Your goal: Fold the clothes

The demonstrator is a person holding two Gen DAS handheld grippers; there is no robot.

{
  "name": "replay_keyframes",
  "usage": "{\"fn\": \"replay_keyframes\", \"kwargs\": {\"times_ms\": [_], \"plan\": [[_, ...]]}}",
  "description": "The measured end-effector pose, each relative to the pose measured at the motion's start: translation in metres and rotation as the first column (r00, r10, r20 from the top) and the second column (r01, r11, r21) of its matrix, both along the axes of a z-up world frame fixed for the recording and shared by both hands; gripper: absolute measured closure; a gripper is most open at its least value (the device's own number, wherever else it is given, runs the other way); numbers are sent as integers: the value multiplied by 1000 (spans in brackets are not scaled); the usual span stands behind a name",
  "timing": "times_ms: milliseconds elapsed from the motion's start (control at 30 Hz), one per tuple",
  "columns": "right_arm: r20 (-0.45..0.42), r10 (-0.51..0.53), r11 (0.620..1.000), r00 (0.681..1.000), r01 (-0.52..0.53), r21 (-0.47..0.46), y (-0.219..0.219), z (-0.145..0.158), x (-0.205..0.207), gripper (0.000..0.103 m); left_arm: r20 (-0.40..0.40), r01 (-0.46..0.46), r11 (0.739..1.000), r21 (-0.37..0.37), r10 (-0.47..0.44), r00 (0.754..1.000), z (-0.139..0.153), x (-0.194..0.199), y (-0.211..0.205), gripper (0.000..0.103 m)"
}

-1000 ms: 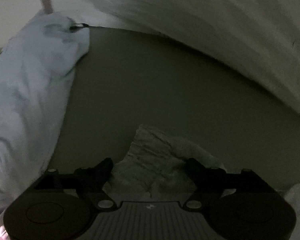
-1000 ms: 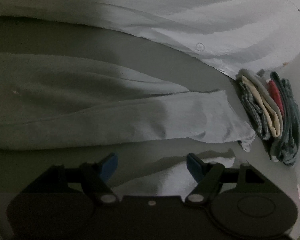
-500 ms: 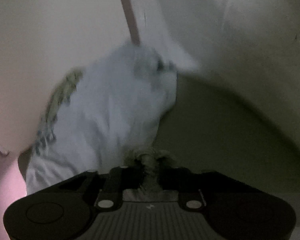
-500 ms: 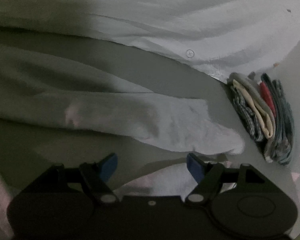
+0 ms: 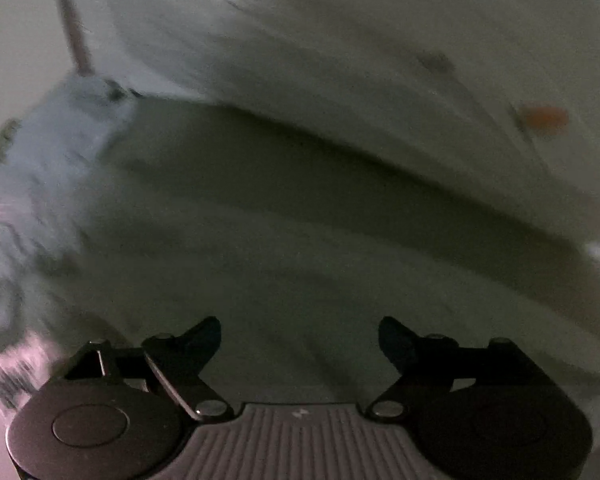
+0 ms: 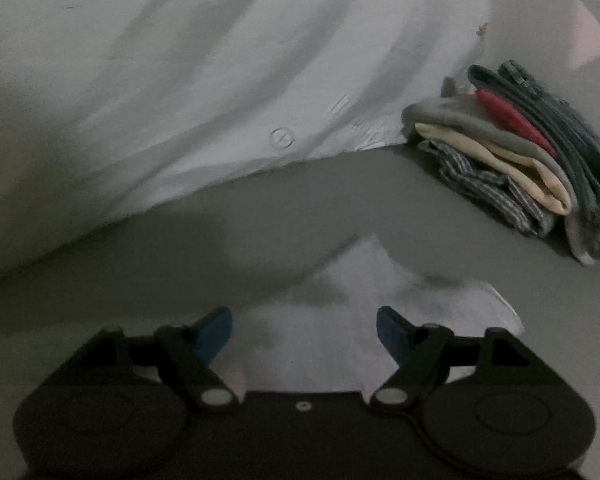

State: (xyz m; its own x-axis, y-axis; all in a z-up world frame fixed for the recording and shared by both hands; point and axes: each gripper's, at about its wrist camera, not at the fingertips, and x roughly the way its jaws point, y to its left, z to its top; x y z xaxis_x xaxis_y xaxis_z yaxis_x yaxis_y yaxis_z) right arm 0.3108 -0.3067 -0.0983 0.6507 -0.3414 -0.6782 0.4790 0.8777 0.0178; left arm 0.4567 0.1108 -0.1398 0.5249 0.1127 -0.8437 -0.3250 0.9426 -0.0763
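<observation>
The right gripper [image 6: 304,330] has its blue-padded fingers [image 6: 214,334] spread wide, and nothing is pinched between them. A pale, whitish garment [image 6: 364,300] lies on the grey-green surface [image 6: 260,216] directly under and just ahead of that claw: a rumpled peak of it rises in the gap between the fingers and a flatter flap runs out past the right finger. Its long axis seems to run across the claw, left to right, not away from it, though the lower part is hidden by the gripper body. The left gripper [image 5: 300,344] is likewise spread, with nothing between its dark fingers [image 5: 202,338]; its view is badly smeared, and ahead of it I can make out only dim grey-green cloth or surface, so I cannot tell whether the garment reaches it. A bluish-white heap of cloth [image 5: 56,160] lies far to the left of that claw, and a broad white sheet [image 5: 340,60] rises beyond. From the right claw, a stack of folded clothes [image 6: 528,156] sits ahead and well to the right, apart from the pale garment, with grey surface between them; the white sheet fills the far left. So the right claw is clearly the nearer one to the garment, and any grasp turns on the cloth lying crosswise beneath its open fingers. Whether this piece is partly folded or only bunched, the pictures do not settle.
</observation>
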Motion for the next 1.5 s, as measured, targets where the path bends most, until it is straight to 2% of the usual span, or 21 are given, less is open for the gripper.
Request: {"fn": "replay_keyframes", "kwargs": {"times_ms": [100,167,200,267,300,400,533,633,767,833,900,967,1000,1033,1133,1233,1267,1300,1333,1367,1500], "plan": [[-45,-52,999,998,51,-12,-9,-21,40,23,-49,77,996,38,-75,996,-15,5,-41,13],[-153,-73,997,985,71,-18,-17,-37,58,38,-98,129,987,92,-120,988,-28,9,-61,12],[-172,-80,996,982,83,12,-23,-43,58,46,-122,148,983,108,-134,983,-33,11,-69,12],[-126,-95,993,988,103,59,-32,-38,55,80,-171,156,982,105,-137,976,-44,14,-75,12],[-106,-86,994,991,93,65,-33,-33,54,102,-187,145,985,98,-125,974,-48,15,-76,12],[24,-67,997,997,65,50,-36,0,39,102,-197,92,993,75,-76,978,-53,16,-74,7],[220,-112,993,969,101,63,-43,71,-32,102,-205,84,995,50,-72,976,-53,18,-76,3],[147,-194,981,970,195,8,-39,70,-98,103,-198,79,996,46,-69,978,-55,18,-80,0],[49,-306,948,951,309,-69,-34,66,-184,102,-180,90,995,47,-80,980,-56,17,-81,0],[-76,-365,930,928,367,6,-47,37,-202,101,-179,98,994,48,-88,980,-62,21,-73,0],[-103,-386,918,917,393,58,-53,27,-208,92,-177,103,994,48,-93,980,-64,23,-71,0],[-86,-371,918,925,379,115,-57,19,-204,75,-173,106,993,49,-96,980,-65,24,-69,0],[-60,-351,923,934,356,145,-59,16,-199,51,-169,106,993,51,-96,981,-65,22,-70,0],[-31,-331,927,943,332,177,-60,13,-192,42,-166,106,993,53,-96,981,-64,21,-71,0],[29,-290,934,957,276,225,-72,-4,-154,41,-152,110,992,59,-100,983,-63,16,-72,0],[-2,-272,949,962,269,165,-79,-24,-115,30,-137,113,992,64,-103,985,-65,15,-71,0],[-26,-269,953,963,270,136,-80,-30,-104,32,-133,113,992,65,-103,986,-66,15,-71,0],[-43,-254,960,966,257,112,-80,-35,-98,53,-129,112,991,66,-103,986,-67,16,-71,0],[-60,-239,966,969,244,88,-79,-40,-92,93,-125,112,991,68,-103,987,-68,17,-70,0],[-68,-228,970,971,232,65,-78,-42,-88,100,-121,112,991,69,-103,987,-68,17,-70,0],[87,-231,972,969,234,-33,-50,7,-131,100,-120,111,991,69,-102,988,-70,20,-70,0]]}}
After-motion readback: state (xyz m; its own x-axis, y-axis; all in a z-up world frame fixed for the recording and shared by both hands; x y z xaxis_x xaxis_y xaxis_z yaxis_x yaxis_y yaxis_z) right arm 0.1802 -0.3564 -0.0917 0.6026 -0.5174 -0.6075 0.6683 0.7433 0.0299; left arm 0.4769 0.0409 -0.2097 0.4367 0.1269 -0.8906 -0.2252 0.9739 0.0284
